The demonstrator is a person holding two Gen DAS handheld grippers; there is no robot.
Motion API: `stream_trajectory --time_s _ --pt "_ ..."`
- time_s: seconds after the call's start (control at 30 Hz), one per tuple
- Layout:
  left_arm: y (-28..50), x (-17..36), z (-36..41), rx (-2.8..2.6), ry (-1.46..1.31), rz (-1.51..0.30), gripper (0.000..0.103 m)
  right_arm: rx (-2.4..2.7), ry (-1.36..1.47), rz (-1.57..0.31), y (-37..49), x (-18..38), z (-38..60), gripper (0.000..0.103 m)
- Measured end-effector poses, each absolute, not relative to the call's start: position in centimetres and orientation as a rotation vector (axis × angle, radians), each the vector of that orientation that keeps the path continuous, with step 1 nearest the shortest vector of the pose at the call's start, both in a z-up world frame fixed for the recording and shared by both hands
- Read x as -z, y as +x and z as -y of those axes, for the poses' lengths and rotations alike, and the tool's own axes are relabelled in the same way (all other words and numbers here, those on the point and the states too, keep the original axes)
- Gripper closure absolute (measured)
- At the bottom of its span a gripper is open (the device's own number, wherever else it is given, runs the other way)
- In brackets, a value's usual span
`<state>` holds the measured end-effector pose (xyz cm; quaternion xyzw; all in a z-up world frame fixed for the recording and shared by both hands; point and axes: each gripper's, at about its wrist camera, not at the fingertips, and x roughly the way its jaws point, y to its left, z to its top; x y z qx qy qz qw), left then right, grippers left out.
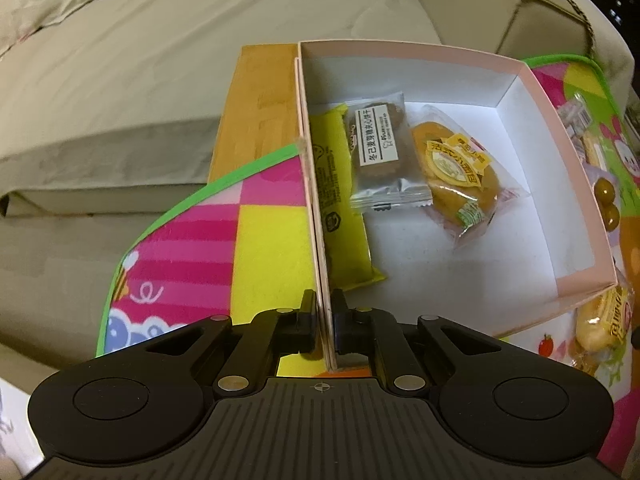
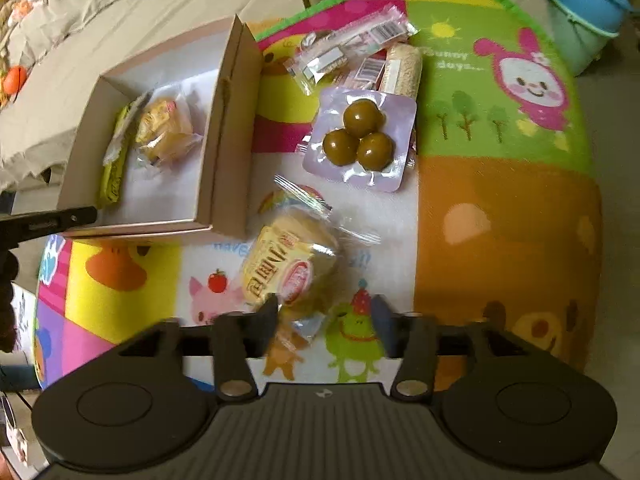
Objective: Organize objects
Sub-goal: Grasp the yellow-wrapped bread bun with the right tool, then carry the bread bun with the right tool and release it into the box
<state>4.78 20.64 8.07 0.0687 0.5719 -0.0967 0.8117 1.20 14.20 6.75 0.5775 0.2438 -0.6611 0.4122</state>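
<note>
My left gripper (image 1: 324,322) is shut on the left wall of an open pink box (image 1: 404,49) with a white inside. In the box lie a yellow packet (image 1: 340,208), a silver-wrapped brown biscuit (image 1: 380,152) and a wrapped bun (image 1: 456,172). My right gripper (image 2: 325,308) is open and points down over a second wrapped bun (image 2: 288,268), which lies on the mat to the right of the box (image 2: 224,140). The near end of that bun's wrapper reaches between the fingers, and the right finger stands apart from it.
A purple pack of three olive-green balls (image 2: 360,140) and several wrapped snack bars (image 2: 352,52) lie on the colourful cartoon mat (image 2: 500,220). A wooden board (image 1: 256,108) shows beside the box. Beige cushions (image 1: 140,60) lie behind, and a blue tub (image 2: 584,4) stands at the far right.
</note>
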Motion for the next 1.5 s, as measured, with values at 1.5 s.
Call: stream_trajectory --time_s 1.5 --pt "5.1 -7.9 -22.3 0.417 0.176 -1.241 0.090 1.706 1.320 -0.450 13.6 -24.2 -5.0 0.048"
